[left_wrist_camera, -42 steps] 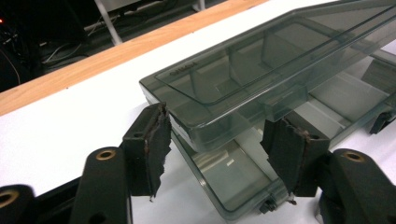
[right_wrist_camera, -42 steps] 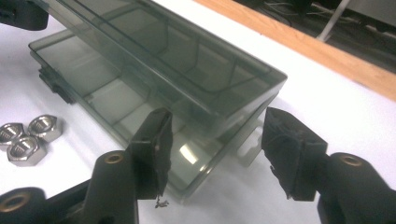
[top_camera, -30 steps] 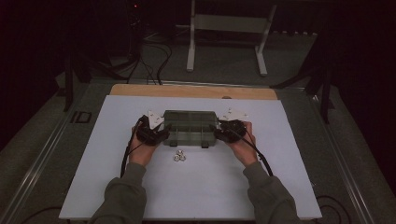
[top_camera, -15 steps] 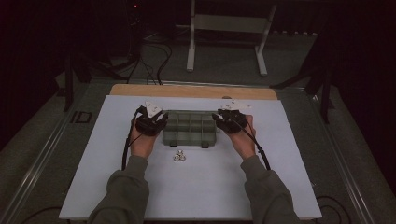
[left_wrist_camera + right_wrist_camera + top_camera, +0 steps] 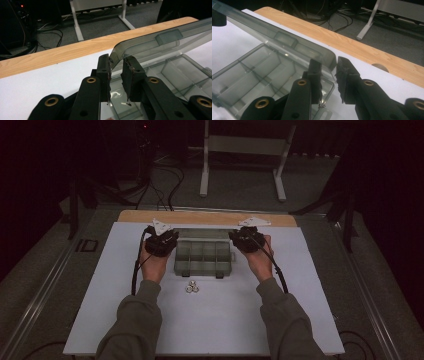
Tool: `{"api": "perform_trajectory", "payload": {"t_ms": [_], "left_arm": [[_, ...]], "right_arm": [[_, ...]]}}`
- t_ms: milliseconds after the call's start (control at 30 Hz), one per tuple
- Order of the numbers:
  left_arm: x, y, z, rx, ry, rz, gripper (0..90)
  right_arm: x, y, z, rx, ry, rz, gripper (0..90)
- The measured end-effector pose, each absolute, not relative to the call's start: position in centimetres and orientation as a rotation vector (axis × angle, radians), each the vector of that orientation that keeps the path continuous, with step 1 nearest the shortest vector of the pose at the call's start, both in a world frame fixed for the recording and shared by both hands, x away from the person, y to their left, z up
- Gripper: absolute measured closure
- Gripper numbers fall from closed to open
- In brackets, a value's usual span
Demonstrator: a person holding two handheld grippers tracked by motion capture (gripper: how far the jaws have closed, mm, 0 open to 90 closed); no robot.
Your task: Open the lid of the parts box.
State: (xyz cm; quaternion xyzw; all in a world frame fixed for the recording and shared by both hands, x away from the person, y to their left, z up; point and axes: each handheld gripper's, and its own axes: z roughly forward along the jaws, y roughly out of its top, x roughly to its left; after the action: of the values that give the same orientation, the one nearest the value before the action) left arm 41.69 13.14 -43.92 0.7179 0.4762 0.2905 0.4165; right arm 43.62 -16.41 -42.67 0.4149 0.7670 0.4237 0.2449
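A smoky clear compartment box [image 5: 202, 262] sits mid-table on the white mat, its hinged lid [image 5: 205, 234] lifted and tilted toward the far side. My left gripper [image 5: 169, 240] grips the lid's left front corner and my right gripper [image 5: 238, 239] its right front corner. In the left gripper view the jaws [image 5: 116, 67] pinch the lid [image 5: 160, 42] edge above the empty compartments [image 5: 180, 70]. In the right gripper view the jaws [image 5: 329, 68] clamp the lid [image 5: 287, 37] corner the same way. Both pairs of jaws have just been closing with the lid between them.
Three small metal nuts [image 5: 192, 287] lie on the white mat [image 5: 210, 325] just in front of the box. A wooden strip [image 5: 280, 219] borders the mat's far edge. Beyond it stand a white metal frame [image 5: 240, 150] and floor cables [image 5: 160, 185].
The box lid went from lying flat to raised and swung back. Both hands moved up and toward the far side with the lid corners in their jaws.
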Motion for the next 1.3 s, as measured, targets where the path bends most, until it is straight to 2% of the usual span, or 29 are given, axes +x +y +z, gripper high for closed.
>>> {"api": "perform_trajectory", "payload": {"t_ms": [500,700,867,1300], "left_arm": [[44.1,12.9,-44.6,1.782,1.277,0.694,80.5],[45.0,12.7,-45.3,1.788,1.323,0.673,81.1],[45.6,12.3,-46.0,1.818,1.347,0.702,81.6],[46.6,11.7,-48.0,1.871,1.431,0.677,82.2]], "right_arm": [[46.1,-16.4,-43.5,1.215,2.105,1.141,78.5],[47.3,-16.5,-45.0,1.282,2.117,1.141,80.3],[47.9,-16.5,-45.6,1.315,2.117,1.148,80.7],[48.8,-16.5,-47.1,1.378,2.135,1.123,83.9]]}}
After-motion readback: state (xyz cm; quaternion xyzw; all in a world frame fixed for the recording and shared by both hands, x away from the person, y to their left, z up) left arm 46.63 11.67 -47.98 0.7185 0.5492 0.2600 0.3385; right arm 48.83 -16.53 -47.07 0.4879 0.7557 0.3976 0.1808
